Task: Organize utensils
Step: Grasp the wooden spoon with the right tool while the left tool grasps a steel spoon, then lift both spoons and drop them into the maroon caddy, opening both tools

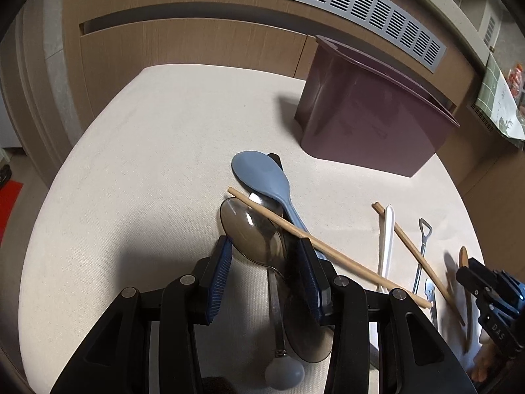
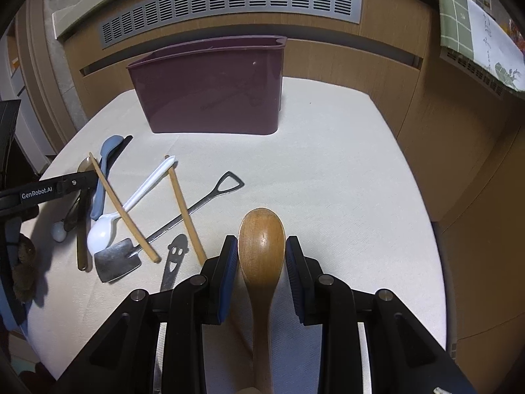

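Observation:
A maroon utensil holder (image 1: pixel 367 115) (image 2: pixel 213 88) stands at the back of the cloth-covered table. My left gripper (image 1: pixel 267 256) is open over a pile: a metal spoon (image 1: pixel 254 233), a blue rice paddle (image 1: pixel 265 180) and a chopstick (image 1: pixel 328 246) lying across them. My right gripper (image 2: pixel 261 251) is open with a wooden spoon (image 2: pixel 261 246) lying between its fingers, handle toward the camera. Left of it lie a white spoon (image 2: pixel 131 203), a shovel-shaped spoon (image 2: pixel 170 226), a second chopstick (image 2: pixel 185 210) and a smiley-face utensil (image 2: pixel 174 259).
The table (image 2: pixel 344 180) ends at rounded edges, with wooden cabinet panels and a vent grille (image 2: pixel 229 3) behind. A green cloth (image 2: pixel 472 26) hangs at the right. The left gripper's arm (image 2: pixel 42 190) shows at the left edge of the right wrist view.

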Motion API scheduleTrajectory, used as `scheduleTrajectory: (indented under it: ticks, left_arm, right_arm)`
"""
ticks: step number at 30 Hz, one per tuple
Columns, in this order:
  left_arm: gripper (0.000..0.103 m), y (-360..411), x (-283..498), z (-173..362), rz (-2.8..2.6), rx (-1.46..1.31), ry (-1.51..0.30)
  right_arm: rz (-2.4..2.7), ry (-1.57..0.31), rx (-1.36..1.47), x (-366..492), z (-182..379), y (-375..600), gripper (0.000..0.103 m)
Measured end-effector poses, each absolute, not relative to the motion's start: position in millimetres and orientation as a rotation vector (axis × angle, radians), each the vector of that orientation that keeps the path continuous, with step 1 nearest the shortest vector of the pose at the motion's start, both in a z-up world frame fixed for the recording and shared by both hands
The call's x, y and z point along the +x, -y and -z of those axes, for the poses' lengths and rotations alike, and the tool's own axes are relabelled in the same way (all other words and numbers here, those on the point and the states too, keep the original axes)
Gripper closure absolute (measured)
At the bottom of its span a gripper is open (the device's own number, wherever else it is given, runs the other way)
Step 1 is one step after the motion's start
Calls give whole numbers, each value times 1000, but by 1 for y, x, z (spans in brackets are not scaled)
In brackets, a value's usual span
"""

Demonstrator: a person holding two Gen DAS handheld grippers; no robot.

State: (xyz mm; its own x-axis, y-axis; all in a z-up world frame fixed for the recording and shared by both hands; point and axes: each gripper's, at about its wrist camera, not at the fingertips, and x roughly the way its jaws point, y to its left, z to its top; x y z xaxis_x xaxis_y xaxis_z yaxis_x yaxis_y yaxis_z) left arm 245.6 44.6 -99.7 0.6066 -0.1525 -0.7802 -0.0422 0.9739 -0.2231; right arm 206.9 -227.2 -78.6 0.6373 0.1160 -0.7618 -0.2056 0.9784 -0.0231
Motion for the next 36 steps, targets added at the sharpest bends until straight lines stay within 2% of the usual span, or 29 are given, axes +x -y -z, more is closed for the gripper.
scheduleTrajectory:
  ticks: [5,20,22,24,30,36]
  left_arm:
    - [60,-52,247,99,-22,-160,-938]
    - [61,-37,259,101,-203,-185,-943]
    - [66,-38,255,99,-186,-200,-930]
    - [67,-40,243,90,-109,-257,-887]
    - [68,-26,191,44,2,-170,-667]
    - [68,-17,181,0,39,-128,-542]
  right_arm:
    - [-193,-850,-107,207,79,228,76]
    - [-173,-772,-90,197,73,234,76]
    - [-184,-759,-82,195,67,237,76]
    - [-203,-736,-62,192,60,243,76]
    - [-250,-703,26,191,45,262,76]
    - [-259,-683,65,198,29,260,76]
